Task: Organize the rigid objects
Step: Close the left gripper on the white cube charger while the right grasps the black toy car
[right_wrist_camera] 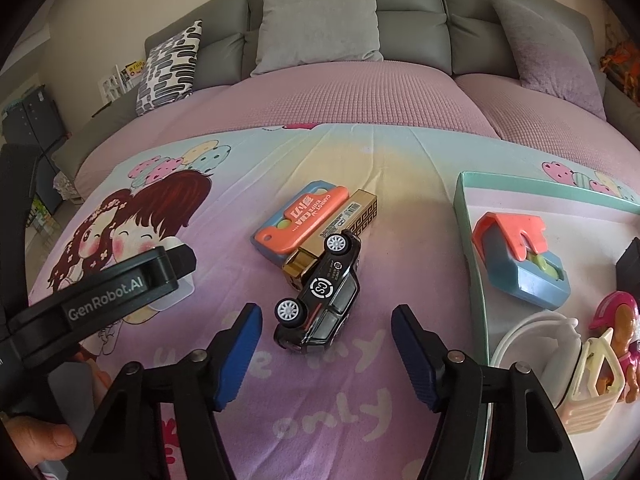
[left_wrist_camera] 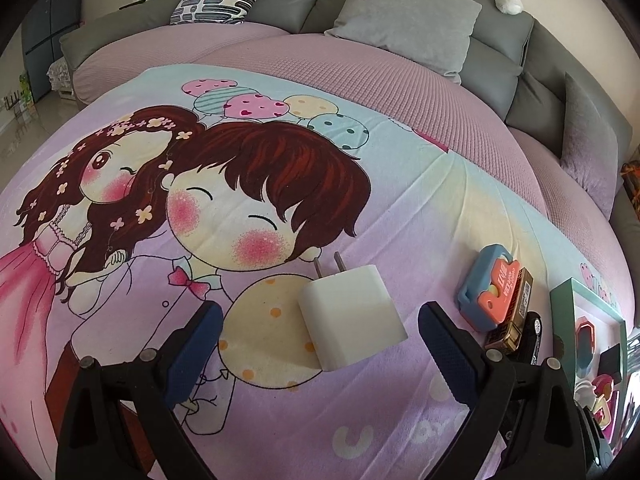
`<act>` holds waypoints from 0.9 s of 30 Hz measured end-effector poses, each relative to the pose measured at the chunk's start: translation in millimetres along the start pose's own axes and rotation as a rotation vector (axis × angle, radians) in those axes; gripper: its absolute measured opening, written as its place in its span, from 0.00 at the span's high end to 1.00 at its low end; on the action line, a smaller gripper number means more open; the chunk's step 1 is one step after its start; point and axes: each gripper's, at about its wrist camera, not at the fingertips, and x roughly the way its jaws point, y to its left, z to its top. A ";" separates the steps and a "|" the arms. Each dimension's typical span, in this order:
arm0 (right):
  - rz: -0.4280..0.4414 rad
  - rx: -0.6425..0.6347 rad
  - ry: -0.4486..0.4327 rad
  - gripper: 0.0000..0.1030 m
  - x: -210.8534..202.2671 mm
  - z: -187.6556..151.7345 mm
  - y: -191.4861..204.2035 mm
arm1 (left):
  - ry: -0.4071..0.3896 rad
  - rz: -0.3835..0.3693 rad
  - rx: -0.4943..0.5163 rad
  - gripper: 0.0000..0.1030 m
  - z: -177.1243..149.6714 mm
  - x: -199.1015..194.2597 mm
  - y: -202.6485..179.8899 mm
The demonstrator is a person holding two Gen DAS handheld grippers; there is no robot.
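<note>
A white plug charger (left_wrist_camera: pixel 352 316) lies on the cartoon blanket between the open fingers of my left gripper (left_wrist_camera: pixel 320 344), prongs pointing away. A black toy car (right_wrist_camera: pixel 320 300) lies on its side just ahead of my open, empty right gripper (right_wrist_camera: pixel 326 346), leaning on a gold box (right_wrist_camera: pixel 340 236). A blue and orange toy knife case (right_wrist_camera: pixel 304 216) lies on that box. These also show in the left wrist view: case (left_wrist_camera: pixel 486 288), gold box (left_wrist_camera: pixel 514 312), car (left_wrist_camera: pixel 534 330). The charger is mostly hidden behind the left gripper in the right wrist view (right_wrist_camera: pixel 176 292).
A teal-rimmed tray (right_wrist_camera: pixel 472 240) at the right holds a blue and orange toy (right_wrist_camera: pixel 520 264), a white cable (right_wrist_camera: pixel 532 332), a basket (right_wrist_camera: pixel 596 392) and a pink doll (right_wrist_camera: pixel 624 332). Grey sofa cushions (right_wrist_camera: pixel 320 24) stand behind. The person's thumb (right_wrist_camera: pixel 44 440) shows at lower left.
</note>
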 end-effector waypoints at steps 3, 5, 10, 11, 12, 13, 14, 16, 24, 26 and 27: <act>-0.005 -0.006 -0.002 0.34 1.0 0.6 0.5 | -0.003 0.001 0.003 0.05 0.4 2.2 -1.7; -0.016 -0.015 -0.002 0.36 2.1 1.1 0.9 | -0.001 0.000 0.002 0.05 0.8 4.3 -2.3; -0.028 -0.016 -0.007 0.41 2.6 2.1 -1.1 | 0.011 0.045 0.034 0.05 0.4 10.7 -7.3; -0.028 -0.014 -0.009 0.42 2.4 2.3 -2.0 | 0.014 0.053 0.043 0.05 0.0 11.5 -7.9; -0.027 -0.013 -0.010 0.43 2.2 2.4 -2.7 | 0.017 0.060 0.052 0.05 -0.1 12.0 -8.8; -0.027 -0.014 -0.011 0.43 2.2 2.4 -3.2 | 0.020 0.063 0.059 0.05 -0.3 12.1 -9.0; -0.025 -0.016 -0.012 0.44 2.1 2.3 -3.5 | 0.024 0.062 0.067 0.05 -0.3 12.2 -8.9; -0.022 -0.020 -0.012 0.45 1.7 2.1 -4.3 | 0.036 0.063 0.081 0.05 -0.5 11.7 -7.5; -0.033 -0.006 0.000 0.62 -4.5 1.2 -12.1 | 0.068 0.112 0.066 0.05 0.3 7.4 8.4; -0.041 -0.004 0.001 0.68 -5.0 1.4 -13.4 | 0.068 0.124 0.050 0.05 1.0 6.0 13.3; -0.041 -0.002 0.003 0.70 -4.1 1.5 -14.0 | 0.068 0.126 0.042 0.05 1.3 6.0 15.0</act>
